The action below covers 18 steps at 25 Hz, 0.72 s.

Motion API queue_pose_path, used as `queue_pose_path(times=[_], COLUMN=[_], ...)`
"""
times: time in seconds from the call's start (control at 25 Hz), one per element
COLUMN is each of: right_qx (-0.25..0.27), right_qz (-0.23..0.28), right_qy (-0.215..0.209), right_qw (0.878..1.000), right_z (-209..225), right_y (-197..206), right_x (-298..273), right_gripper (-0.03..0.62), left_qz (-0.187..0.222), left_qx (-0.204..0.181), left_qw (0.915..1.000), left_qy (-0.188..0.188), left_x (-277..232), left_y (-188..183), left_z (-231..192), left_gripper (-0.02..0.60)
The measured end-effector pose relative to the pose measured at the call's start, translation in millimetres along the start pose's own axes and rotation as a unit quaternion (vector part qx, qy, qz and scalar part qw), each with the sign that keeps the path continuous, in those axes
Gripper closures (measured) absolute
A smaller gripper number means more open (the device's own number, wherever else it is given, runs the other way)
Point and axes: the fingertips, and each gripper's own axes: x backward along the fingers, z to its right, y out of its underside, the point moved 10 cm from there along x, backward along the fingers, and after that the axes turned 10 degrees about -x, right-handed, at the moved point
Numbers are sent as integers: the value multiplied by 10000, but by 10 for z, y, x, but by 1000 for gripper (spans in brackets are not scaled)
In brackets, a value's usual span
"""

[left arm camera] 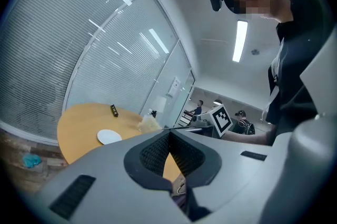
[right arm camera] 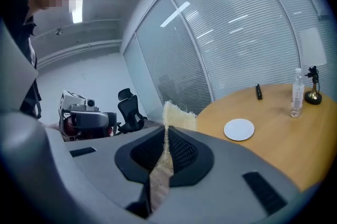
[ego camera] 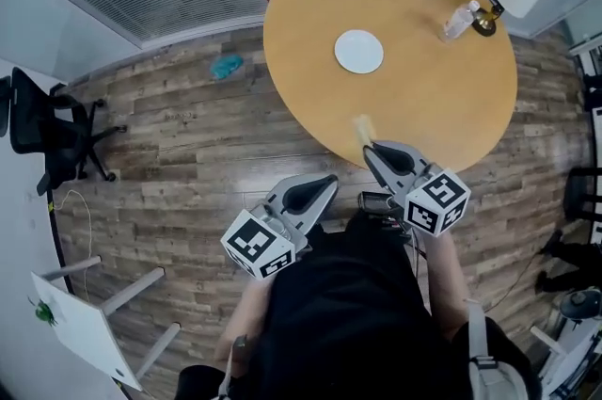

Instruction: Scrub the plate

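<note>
Plate (ego camera: 358, 51): flat white disc, near centre of round tan wood table (ego camera: 423, 97). Right gripper (ego camera: 369, 147) at its 6 o'clock over the table edge, jaws clamped on a pale fibrous scouring pad (right arm camera: 174, 115). Left gripper (ego camera: 329, 183) at 7 o'clock, off the table, jaws together, nothing between. Clear plastic bottle (ego camera: 460, 20) at 2 o'clock.

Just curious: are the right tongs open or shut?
Shut: the right tongs pinch a pale scrubbing pad, which sticks out above them.
</note>
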Motion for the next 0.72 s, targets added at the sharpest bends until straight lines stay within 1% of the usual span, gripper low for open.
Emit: queue_pose_path(times=[0.08, 0.24, 0.4, 0.52, 0.72], right_qx=[13, 47, 124, 63, -209], right_qz=[29, 57, -60, -175, -245], right_qy=[222, 597, 829, 1062, 1274], right_qw=[9997, 9982, 9965, 9942, 9913], right_z=[-58, -154, -139, 11, 432], right_y=[2, 13, -2, -18, -152], right_x=[-114, -307, -516, -633, -828], right_gripper=[568, 568, 568, 568, 568], left_qz=[-46, -49, -31, -113, -203], left_qx=[-40, -50, 64, 138, 92], left_qw=[9999, 9997, 9995, 9992, 9996], left_qy=[116, 219, 316, 359, 184], left_x=[164, 455, 604, 630, 556], left_y=[-17, -37, -27, -32, -211], left_z=[-122, -307, -448, -523, -653], left_gripper=[570, 571, 571, 571, 570])
